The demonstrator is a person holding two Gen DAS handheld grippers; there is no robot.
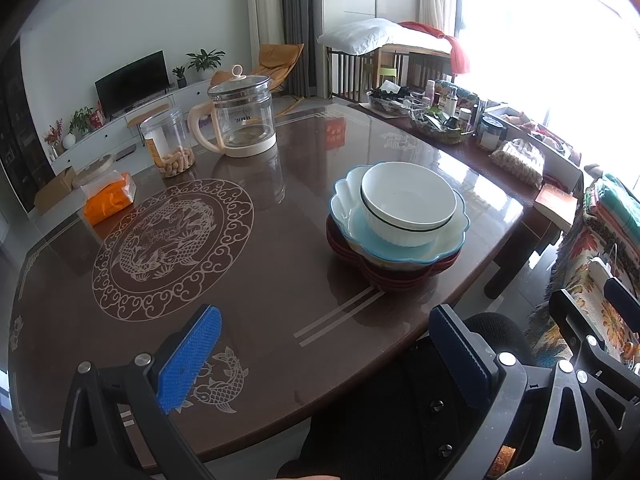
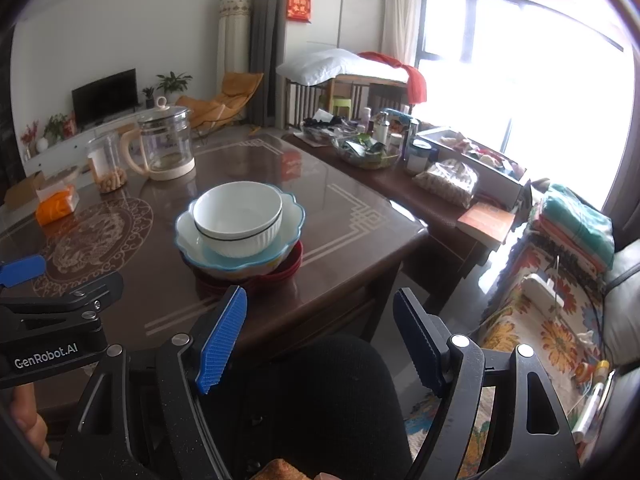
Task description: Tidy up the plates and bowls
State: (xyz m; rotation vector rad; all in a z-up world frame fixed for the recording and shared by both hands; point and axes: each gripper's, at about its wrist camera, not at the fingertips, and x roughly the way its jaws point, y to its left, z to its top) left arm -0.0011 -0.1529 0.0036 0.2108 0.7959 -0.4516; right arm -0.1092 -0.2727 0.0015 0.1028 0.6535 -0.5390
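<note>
Both grippers, left gripper (image 1: 324, 360) and right gripper (image 2: 320, 340), hang at the near table edge with blue-padded jaws wide apart, holding nothing. Farther on the brown glass-topped table (image 1: 280, 280), the white ribbed bowl (image 1: 408, 200) sits nested in a scalloped pale-blue bowl (image 1: 344, 200) atop dark red plates (image 1: 400, 278). Stacking looks essentially done; nothing loose remains visible.

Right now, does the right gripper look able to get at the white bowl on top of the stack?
Probably yes: the right gripper is open and empty, and nothing stands between it and the white bowl.
</note>
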